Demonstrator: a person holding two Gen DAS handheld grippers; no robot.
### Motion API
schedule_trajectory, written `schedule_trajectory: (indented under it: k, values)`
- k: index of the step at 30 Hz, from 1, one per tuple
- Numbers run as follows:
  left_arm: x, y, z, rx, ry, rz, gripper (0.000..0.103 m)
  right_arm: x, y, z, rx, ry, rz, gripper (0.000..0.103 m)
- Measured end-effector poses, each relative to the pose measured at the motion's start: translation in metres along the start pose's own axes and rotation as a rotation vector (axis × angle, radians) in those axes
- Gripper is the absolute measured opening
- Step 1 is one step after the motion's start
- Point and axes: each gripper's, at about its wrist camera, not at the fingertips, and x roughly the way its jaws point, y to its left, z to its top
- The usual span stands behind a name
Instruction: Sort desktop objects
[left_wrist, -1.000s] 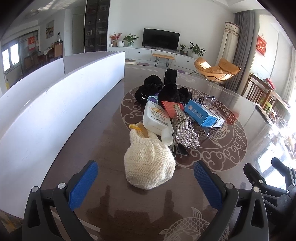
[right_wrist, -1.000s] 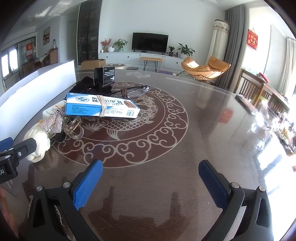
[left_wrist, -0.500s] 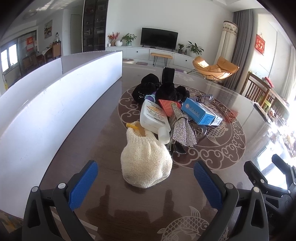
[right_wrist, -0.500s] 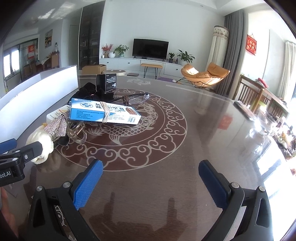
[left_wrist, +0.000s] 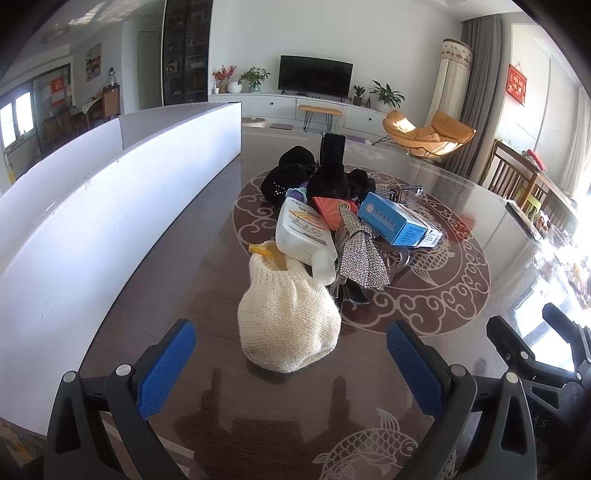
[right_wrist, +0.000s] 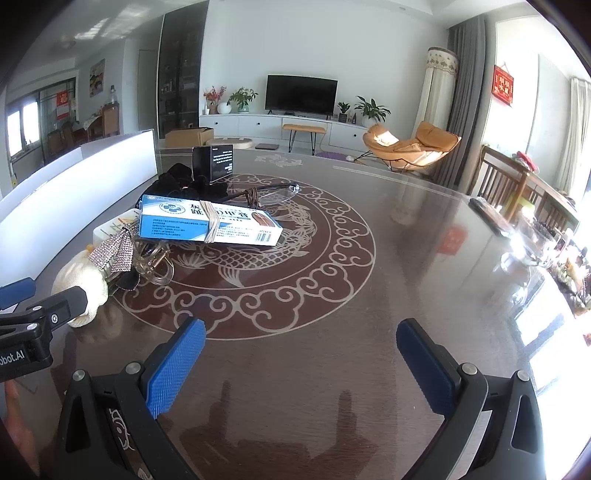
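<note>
Left wrist view: the worktop (left_wrist: 155, 295) carried one heap, bounded on its left by two white partition boards (left_wrist: 110, 206). Left gripper (left_wrist: 291, 350) fingers were spread wide, empty, with the cream knit pouch (left_wrist: 288, 325) lying between and just ahead of them. Right gripper (right_wrist: 301, 354) fingers were likewise open over bare worktop, well apart from the heap.

Risks, judged: the white bottle (left_wrist: 303, 236) leaned on the pouch, so lifting the pouch could roll it; the rhinestone bow (left_wrist: 362, 254) might snag and drag.

Count: one black fabric bundle (left_wrist: 317, 181), one pouch, one bottle, one blue box (left_wrist: 395, 223), one black box (right_wrist: 213, 162), one bow, one orange fan-shaped piece (left_wrist: 330, 212).
</note>
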Motion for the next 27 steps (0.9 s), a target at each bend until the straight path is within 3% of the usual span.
schedule_trajectory:
  k: [27]
  values:
    - [-0.0046, -0.0049, -0.0010, 0.025, -0.009, 0.004, 0.103, 0.0069, -0.0039, 0.0012, 0.013, 0.031, -0.015, 0.103]
